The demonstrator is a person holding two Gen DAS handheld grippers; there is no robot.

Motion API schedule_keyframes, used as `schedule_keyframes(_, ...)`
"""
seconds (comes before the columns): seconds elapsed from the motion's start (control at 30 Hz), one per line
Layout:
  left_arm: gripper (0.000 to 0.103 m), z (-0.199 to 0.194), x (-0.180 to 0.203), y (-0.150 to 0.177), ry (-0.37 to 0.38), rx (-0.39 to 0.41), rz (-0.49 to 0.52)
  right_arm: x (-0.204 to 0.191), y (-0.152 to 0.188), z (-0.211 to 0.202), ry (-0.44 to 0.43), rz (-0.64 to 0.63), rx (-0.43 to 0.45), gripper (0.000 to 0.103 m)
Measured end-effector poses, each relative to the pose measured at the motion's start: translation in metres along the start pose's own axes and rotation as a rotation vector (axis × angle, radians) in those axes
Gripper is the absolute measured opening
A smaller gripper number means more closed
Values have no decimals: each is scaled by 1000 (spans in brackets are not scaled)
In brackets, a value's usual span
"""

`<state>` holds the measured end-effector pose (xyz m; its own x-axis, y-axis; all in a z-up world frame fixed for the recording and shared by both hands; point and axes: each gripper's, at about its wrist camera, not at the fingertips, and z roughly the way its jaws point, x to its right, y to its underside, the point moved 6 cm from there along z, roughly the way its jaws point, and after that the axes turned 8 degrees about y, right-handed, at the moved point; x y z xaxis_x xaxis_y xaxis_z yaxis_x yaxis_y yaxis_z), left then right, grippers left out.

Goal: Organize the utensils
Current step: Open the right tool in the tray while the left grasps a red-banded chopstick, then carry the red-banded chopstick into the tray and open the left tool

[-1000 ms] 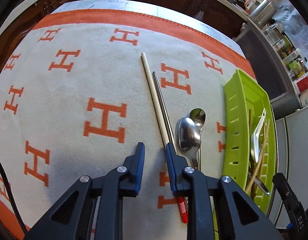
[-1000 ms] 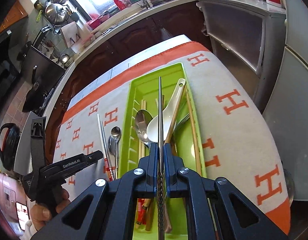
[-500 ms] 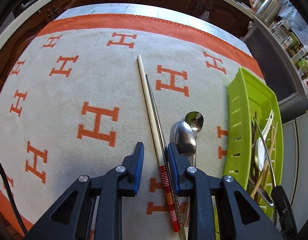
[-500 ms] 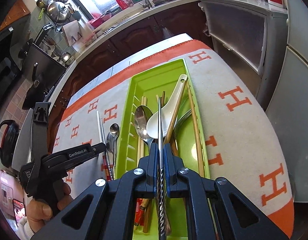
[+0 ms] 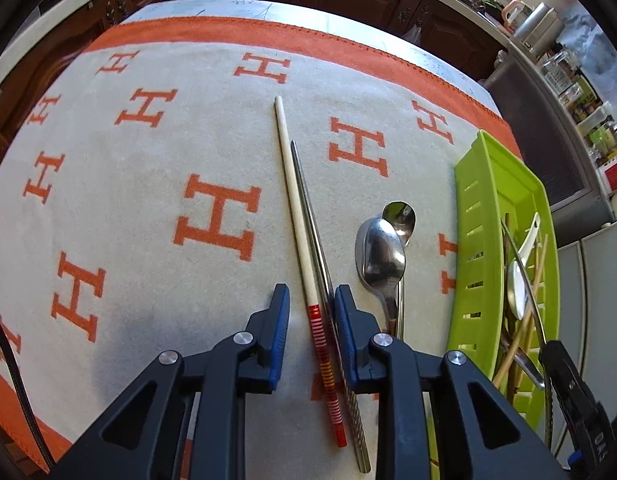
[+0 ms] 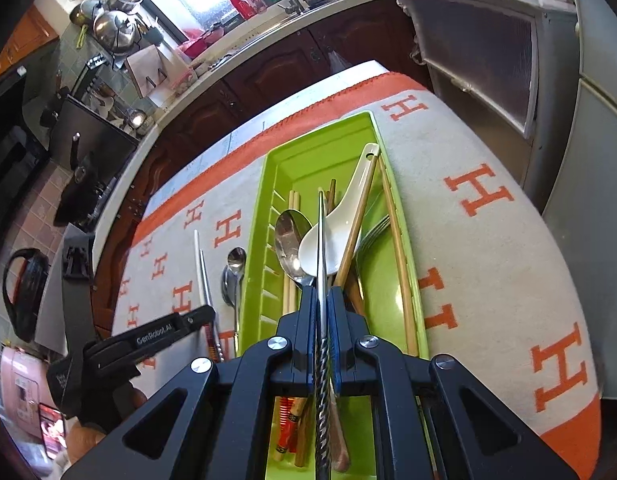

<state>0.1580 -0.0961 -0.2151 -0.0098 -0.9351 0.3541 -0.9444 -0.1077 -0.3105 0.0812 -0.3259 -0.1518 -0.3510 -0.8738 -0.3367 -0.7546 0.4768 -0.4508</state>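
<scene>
In the left wrist view my left gripper [image 5: 310, 300] is open, its fingers either side of a cream chopstick with a red-striped end [image 5: 298, 216] and a metal chopstick [image 5: 312, 224] lying on the cloth. Two steel spoons [image 5: 382, 254] lie just right of them. In the right wrist view my right gripper [image 6: 321, 294] is shut on a metal chopstick [image 6: 321, 236], held over the green utensil tray [image 6: 268, 216]. The tray holds a white ceramic spoon [image 6: 340, 224], a steel spoon [image 6: 290, 236], a fork and several chopsticks.
A cream cloth with orange H marks [image 5: 216, 216] covers the table. The tray also shows in the left wrist view [image 5: 474, 240], at the right. Dark cabinets and a cluttered kitchen counter [image 6: 268, 28] stand behind the table. A fridge [image 6: 588, 160] is at the right.
My left gripper has moved to the right and forward, so the two chopsticks on the cloth now lie between its open fingers. My right gripper has come lower over the tray with its chopstick.
</scene>
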Motion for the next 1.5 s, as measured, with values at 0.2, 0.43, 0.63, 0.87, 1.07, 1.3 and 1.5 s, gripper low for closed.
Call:
schedule_keyframes(0.2,22,-3,-7,4,42,-11,-20,-4,-14,15,-112,95,-23,31)
schedule_keyframes(0.43,19,-3,-8,3,35,-17,-18,-8,-14,12,-146,111,-22,37)
schedule_keyframes(0.63,15,1,-2,-3,-22,-3,16,-8,-9,7,-119,73,-3,37)
schedule_keyframes(0.87,13,8,19,-1,-198,49,178,-17,0,1,-69,-6,18,36)
schedule_keyframes(1.07,3,4,14,0,-166,53,157,-13,5,-6,-45,-29,25,36)
schedule_keyframes(1.3,3,-28,11,5,-14,54,111,-1,2,-21,-34,-10,54,36)
schedule_keyframes(1.5,3,-62,28,1,108,64,96,0,7,-30,-25,-12,63,36)
